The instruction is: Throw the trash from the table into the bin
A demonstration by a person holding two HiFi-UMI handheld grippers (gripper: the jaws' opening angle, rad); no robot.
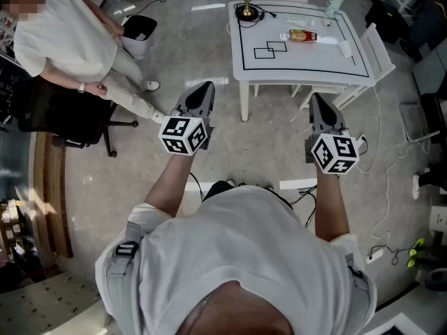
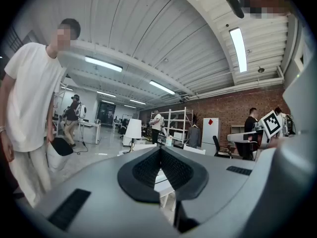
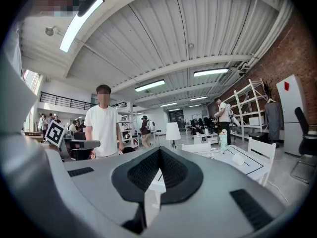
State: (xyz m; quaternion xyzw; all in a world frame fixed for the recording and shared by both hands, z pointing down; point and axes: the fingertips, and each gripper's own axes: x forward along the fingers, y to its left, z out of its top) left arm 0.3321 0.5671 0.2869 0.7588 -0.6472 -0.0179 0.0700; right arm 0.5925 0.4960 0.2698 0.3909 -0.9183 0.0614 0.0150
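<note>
Where it lies on table — red wrapper, pale bottle

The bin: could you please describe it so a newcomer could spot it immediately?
From the white table, look left to the person in white. The bin stands beside their legs, pale-sided with a black liner, unlike the all-black office chair nearby.

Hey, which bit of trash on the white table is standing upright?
The pale bottle at the table's far right corner. It stands up; the red-orange packet and the white piece lie flat.
</note>
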